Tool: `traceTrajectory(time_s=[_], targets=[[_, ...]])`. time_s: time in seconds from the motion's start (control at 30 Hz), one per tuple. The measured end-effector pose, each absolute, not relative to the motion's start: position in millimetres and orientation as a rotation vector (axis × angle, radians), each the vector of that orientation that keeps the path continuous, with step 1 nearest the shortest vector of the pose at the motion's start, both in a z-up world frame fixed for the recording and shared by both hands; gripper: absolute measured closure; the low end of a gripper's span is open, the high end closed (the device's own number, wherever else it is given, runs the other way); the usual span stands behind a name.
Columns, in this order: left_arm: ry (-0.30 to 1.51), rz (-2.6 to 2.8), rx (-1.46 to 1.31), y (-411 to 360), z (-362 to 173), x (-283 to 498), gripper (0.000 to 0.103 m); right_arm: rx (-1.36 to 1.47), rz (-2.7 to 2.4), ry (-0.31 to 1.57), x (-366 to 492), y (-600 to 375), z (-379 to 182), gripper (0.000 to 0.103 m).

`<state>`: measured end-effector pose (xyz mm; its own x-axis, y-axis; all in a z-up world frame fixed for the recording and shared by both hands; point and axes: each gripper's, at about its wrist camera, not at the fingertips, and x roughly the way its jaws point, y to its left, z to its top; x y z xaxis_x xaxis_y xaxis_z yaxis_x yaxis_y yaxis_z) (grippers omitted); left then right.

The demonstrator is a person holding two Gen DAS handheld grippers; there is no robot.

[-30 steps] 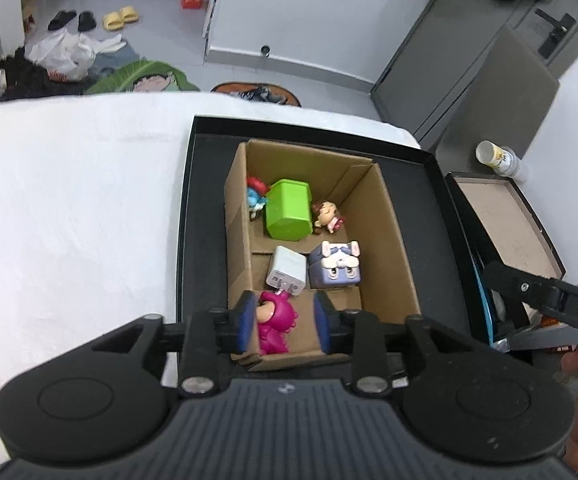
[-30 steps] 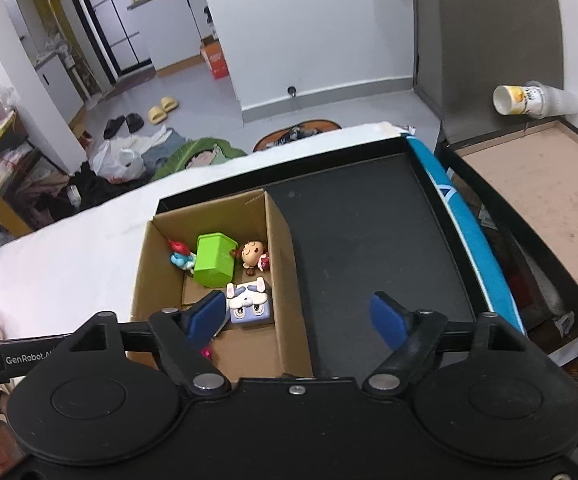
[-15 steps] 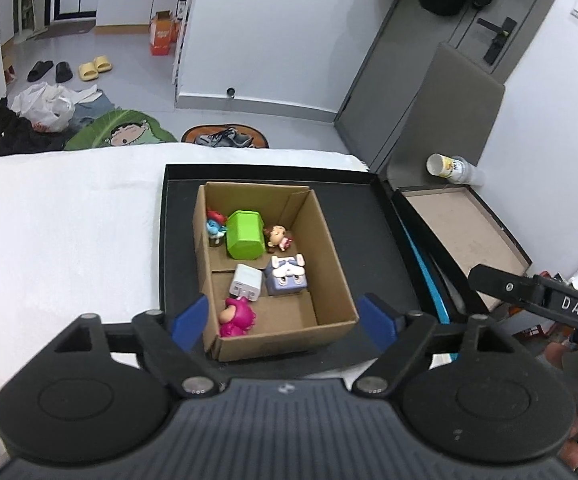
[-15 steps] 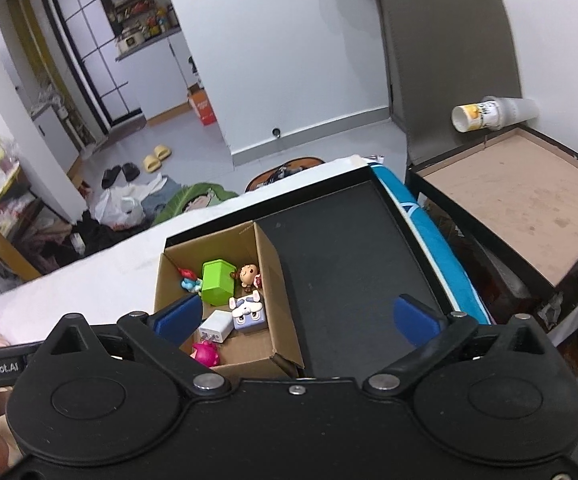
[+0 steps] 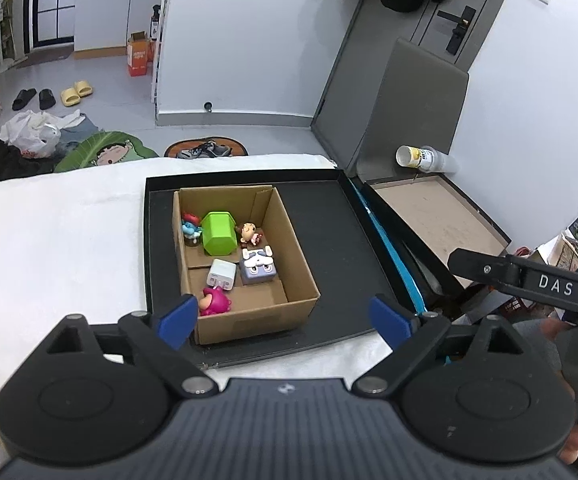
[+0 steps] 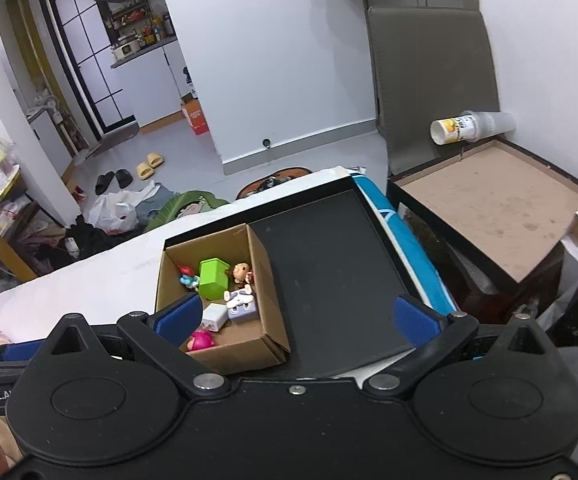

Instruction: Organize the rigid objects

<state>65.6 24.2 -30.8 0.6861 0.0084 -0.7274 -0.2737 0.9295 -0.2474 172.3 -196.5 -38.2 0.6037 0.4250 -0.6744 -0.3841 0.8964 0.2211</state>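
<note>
Left wrist view alone shows the right hand-held gripper [image 5: 529, 280], spread in its own view; the brown cardboard box [image 5: 289, 248] is partly blocked by the spread left hand-held gripper [image 5: 285, 318].

Bright, even indoor light with soft, faint shadows. Both fisheye views bend strongly at the edges, corners vignetted dark. Focus is sharp; no motion blur or glare.

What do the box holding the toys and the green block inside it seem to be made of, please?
The box looks like plain brown cardboard: matte, with folded flaps and raw edges. The green block is probably moulded plastic: uniform bright colour, smooth faces with a faint sheen, though painted wood can't be excluded.
</note>
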Motion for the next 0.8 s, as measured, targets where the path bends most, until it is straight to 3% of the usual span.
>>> traceTrajectory(time_s=[0.33,0.8], targets=[[0.739,0.166,-0.325,17,-7,55,0.01,0.075,0.432,0.782,160,-214,-39,0.0],[0.708,0.201,-0.344,7,-14,32,0.01,0.027,0.438,0.738,134,-221,-32,0.0]])
